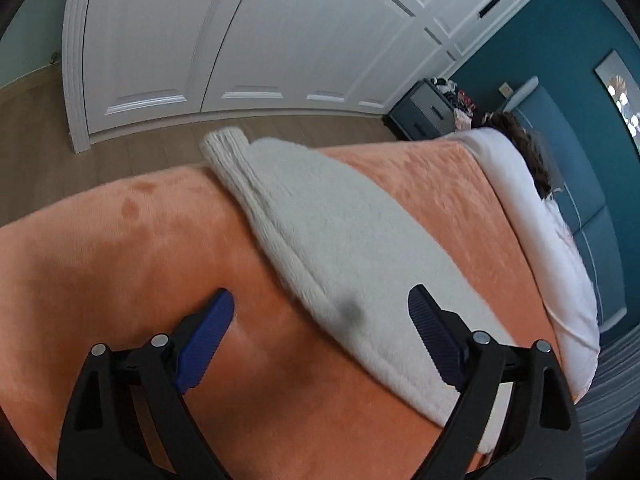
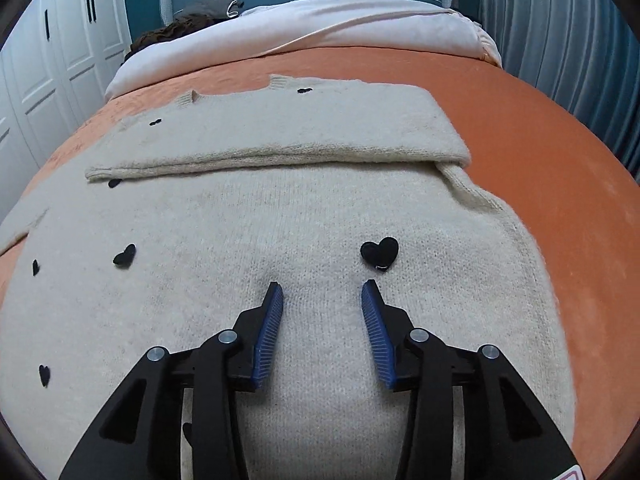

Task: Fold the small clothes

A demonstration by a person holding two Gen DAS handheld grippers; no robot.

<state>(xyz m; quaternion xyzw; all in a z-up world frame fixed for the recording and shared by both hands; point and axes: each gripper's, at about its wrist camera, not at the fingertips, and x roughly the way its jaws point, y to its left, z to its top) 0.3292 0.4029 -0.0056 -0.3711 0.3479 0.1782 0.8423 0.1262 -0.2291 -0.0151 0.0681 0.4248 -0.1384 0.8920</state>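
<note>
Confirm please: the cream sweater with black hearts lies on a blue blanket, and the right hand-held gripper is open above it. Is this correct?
One detail is wrong: the blanket is orange, not blue, as the right wrist view shows. The cream sweater with black hearts lies on it, and the right hand-held gripper is open above it.

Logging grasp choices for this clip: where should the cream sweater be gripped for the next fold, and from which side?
Probably the cream sweater at its right side edge, approached from the orange blanket side. A sleeve is already folded across it, and that edge lies free. The open right gripper hovers mid-body, where flat knit offers no pinchable edge.
</note>
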